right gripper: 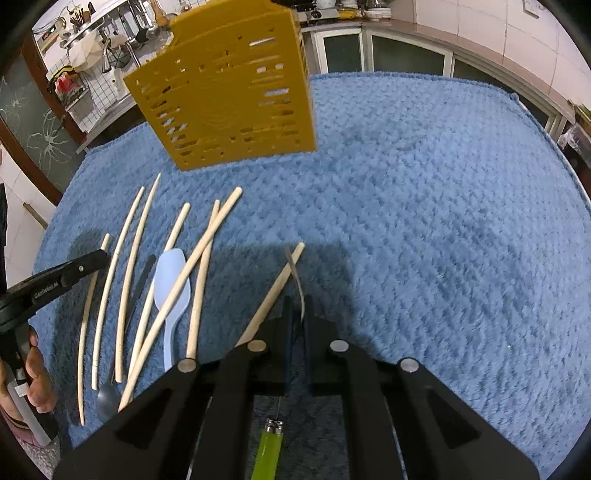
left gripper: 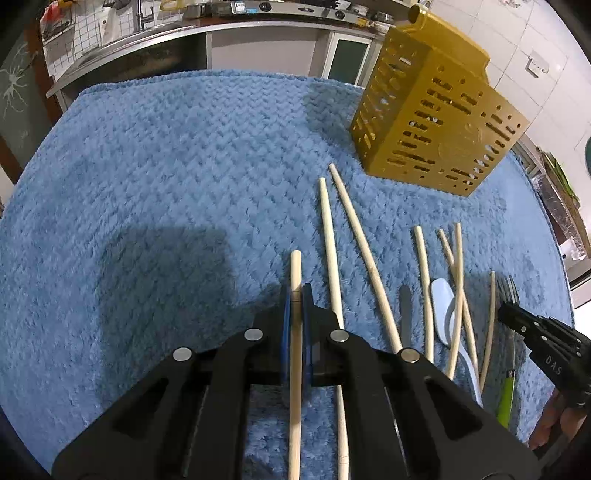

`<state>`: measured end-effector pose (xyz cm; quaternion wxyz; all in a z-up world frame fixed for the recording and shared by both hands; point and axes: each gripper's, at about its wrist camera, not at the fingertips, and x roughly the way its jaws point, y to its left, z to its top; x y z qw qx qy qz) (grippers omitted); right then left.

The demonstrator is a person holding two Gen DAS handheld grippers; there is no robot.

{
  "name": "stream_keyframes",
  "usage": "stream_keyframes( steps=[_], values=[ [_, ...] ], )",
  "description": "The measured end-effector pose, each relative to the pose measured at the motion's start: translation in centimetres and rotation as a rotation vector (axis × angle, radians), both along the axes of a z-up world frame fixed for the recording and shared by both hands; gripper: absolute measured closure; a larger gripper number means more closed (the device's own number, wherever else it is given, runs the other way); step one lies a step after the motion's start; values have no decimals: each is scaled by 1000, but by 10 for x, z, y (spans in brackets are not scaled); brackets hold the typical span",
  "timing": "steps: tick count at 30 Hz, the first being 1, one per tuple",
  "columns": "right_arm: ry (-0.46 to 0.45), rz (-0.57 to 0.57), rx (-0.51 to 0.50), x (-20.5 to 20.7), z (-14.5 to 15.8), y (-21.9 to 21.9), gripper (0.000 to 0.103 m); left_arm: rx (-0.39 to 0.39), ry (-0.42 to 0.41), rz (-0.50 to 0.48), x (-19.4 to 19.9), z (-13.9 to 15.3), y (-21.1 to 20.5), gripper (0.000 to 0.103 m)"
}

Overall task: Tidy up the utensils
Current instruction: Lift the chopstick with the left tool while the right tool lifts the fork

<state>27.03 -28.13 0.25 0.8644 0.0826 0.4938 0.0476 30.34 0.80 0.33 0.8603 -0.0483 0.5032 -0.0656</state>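
Note:
My left gripper is shut on a pale wooden chopstick, which runs back between the blue pads and sticks out past the tips. In the right wrist view the left gripper shows at the left edge. My right gripper is shut on the metal neck of a fork with a green handle. Several more chopsticks lie side by side on the blue towel, with a light blue spoon among them. A yellow slotted utensil basket stands behind them.
A metal spoon with a dark handle lies under the chopsticks. One chopstick lies right beside the fork. A hand holds the left gripper's grip. Kitchen counters and a sink ring the towel.

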Motion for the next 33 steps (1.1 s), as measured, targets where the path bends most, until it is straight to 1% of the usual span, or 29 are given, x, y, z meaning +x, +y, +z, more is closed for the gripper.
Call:
stream_keyframes(
  steps=[4, 9, 12, 16, 19, 22, 23, 24, 25, 26, 28, 30, 31, 33],
  values=[
    [-33, 1, 1, -3, 14, -5, 98, -12, -35, -14, -6, 13, -1, 99],
    [-99, 3, 7, -8, 36, -12, 100, -52, -83, -17, -12, 33, 1, 99],
    [-129, 11, -9, -9, 43, -12, 101, -76, -116, -20, -14, 44, 0, 99],
    [-96, 8, -4, -5, 36, -16, 101, -86, -109, -20, -12, 45, -1, 99],
    [-82, 0, -21, -3, 26, -18, 97, -86, -90, -16, -11, 38, 0, 99],
    [-56, -7, -20, -1, 15, -19, 97, -76, -75, -7, -9, 30, 2, 99],
    [-46, -12, -29, 0, 11, -19, 94, -78, -67, -3, -8, 27, 3, 99],
    [-40, -14, -29, 0, 8, -19, 88, -80, -60, -2, -8, 24, 4, 99],
    [-35, -18, -29, 1, 6, -19, 68, -78, -57, -2, -8, 22, 4, 99],
    [-36, -23, -32, 1, 4, -19, 57, -76, -57, -2, -8, 22, 4, 99],
    [-39, -25, -31, 2, 2, -19, 57, -70, -58, -3, -8, 21, 4, 99],
    [-22, -27, -23, 5, -2, -19, 61, -67, -57, -3, -7, 20, 4, 99],
    [-19, -27, -28, 6, -4, -18, 65, -69, -55, -4, -7, 19, 4, 99],
    [-13, -33, -40, 9, -7, -16, 66, -71, -55, -3, -7, 18, 3, 99]
  ],
)
